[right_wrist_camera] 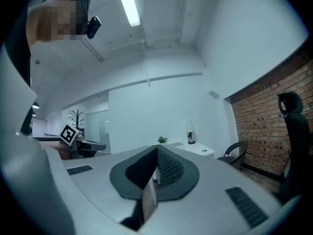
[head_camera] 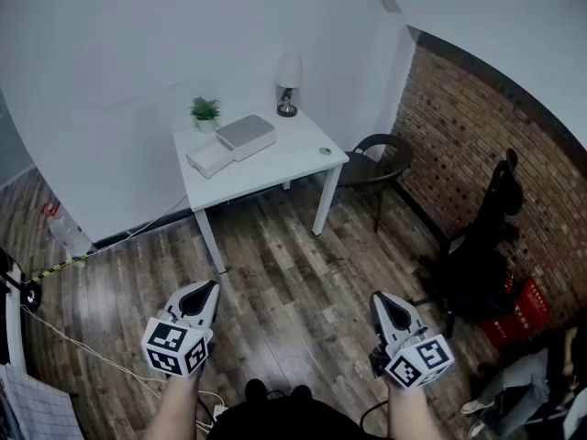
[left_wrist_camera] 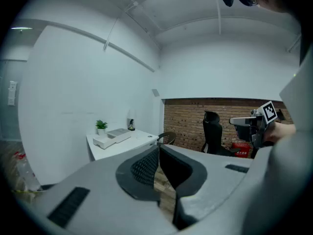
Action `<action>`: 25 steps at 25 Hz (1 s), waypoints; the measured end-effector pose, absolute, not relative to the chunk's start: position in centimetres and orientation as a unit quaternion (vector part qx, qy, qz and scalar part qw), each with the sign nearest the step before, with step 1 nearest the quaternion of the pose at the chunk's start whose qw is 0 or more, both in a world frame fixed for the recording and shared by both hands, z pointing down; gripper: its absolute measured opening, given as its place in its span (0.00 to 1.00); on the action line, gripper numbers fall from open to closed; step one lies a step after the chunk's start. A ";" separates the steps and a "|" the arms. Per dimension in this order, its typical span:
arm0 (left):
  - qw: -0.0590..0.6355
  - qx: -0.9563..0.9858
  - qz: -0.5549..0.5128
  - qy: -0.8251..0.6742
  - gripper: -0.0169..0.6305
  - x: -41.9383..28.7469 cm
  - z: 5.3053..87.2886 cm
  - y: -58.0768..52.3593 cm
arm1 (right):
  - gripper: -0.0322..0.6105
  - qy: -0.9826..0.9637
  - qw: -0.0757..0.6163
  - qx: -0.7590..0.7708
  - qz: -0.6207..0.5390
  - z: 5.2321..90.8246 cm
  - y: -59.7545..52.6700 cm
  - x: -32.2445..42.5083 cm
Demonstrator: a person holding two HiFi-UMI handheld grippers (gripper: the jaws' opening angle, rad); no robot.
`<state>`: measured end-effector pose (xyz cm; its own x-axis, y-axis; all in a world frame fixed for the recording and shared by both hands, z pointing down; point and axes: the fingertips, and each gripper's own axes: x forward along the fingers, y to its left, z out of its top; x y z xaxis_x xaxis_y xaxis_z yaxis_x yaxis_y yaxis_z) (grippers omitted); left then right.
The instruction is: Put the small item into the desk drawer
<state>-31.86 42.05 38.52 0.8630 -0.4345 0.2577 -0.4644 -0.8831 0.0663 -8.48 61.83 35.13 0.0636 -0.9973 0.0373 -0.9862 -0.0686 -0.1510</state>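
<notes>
Against the far white wall stands a white bench (head_camera: 275,168), well apart from the person, who holds both grippers low over the wood floor (head_camera: 293,273). At the person's left, the left gripper (head_camera: 211,287) has its jaws clenched tip to tip with nothing between them, and its marker cube faces upward at the near end. At the right, the right gripper (head_camera: 379,299) is likewise clenched and empty. Both point toward the bench and neither is near it. On the bench top, close to its right front edge, lies the small item (head_camera: 325,151), a small round object that stands clear of everything else and is too small to make out further. Across the middle and left of the bench lies a flat box (head_camera: 234,143), grey above and white below. Its white lower part projects toward the front left; whether this is a drawer pulled out cannot be told. A potted plant (head_camera: 204,112) stands at the rear left, just behind the box, and a lamp (head_camera: 289,82) with a pale shade at the rear right. A dark chair (head_camera: 378,154) sits just beside the bench's right side, before the brick wall (head_camera: 477,154). Farther along that wall are a black office chair (head_camera: 486,236) and, near its base, a red crate (head_camera: 520,312).
</notes>
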 end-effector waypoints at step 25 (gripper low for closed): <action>0.069 0.967 0.136 -0.206 0.05 -24.6 39.4 49.7 | 0.05 0.735 0.067 -0.670 -0.082 37.0 67.4 -6.7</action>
<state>-24.63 49.68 39.39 0.8777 -0.3800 0.2920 -0.4174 -0.9055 0.0762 -6.66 67.43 37.04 -0.0932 -0.9956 0.0115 -0.9737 0.0887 -0.2097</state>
